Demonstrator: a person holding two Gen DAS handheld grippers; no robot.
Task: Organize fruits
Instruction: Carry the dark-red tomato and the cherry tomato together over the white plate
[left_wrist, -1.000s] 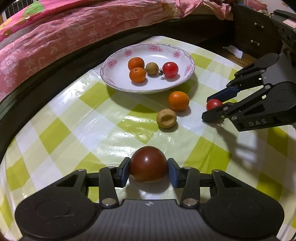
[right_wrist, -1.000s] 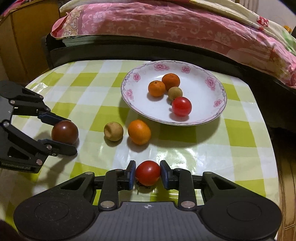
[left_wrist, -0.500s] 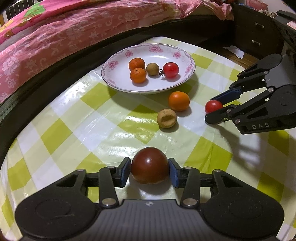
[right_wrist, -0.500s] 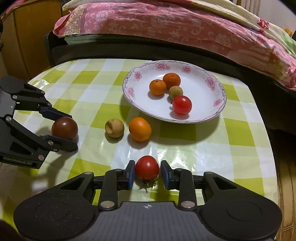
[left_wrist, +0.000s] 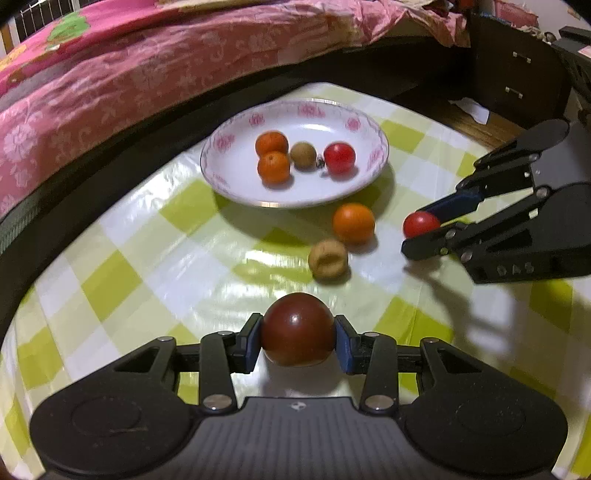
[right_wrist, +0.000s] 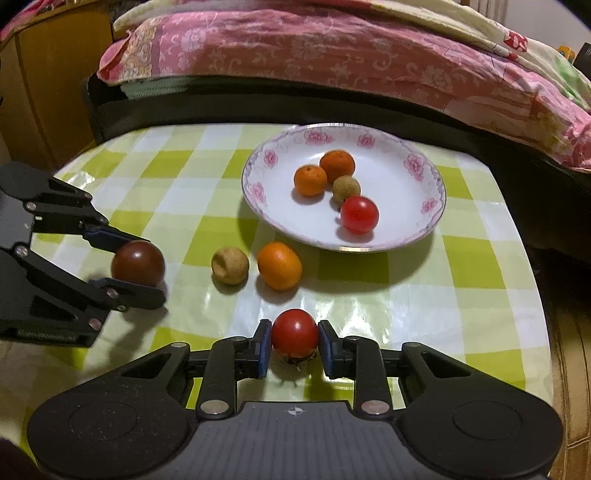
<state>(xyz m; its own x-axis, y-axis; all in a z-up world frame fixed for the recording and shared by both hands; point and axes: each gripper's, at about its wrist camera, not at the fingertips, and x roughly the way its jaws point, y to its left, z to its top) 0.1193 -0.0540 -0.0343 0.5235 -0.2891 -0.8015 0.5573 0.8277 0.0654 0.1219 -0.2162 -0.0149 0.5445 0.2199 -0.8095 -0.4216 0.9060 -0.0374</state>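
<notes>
Both grippers pinch fruit off the checked cloth, the left gripper (left_wrist: 298, 341) a dark tomato (left_wrist: 298, 334), the right gripper (right_wrist: 294, 341) a red tomato (right_wrist: 294, 334), each likely bound for the plate (right_wrist: 424, 229).

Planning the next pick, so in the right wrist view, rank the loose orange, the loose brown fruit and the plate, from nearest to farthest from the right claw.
From the right claw, which is shut on a red tomato:
1. Loose orange, just ahead on the cloth.
2. Loose brown fruit, ahead and left, beside the orange; only slightly farther.
3. Plate, farthest, ahead and right.
</notes>
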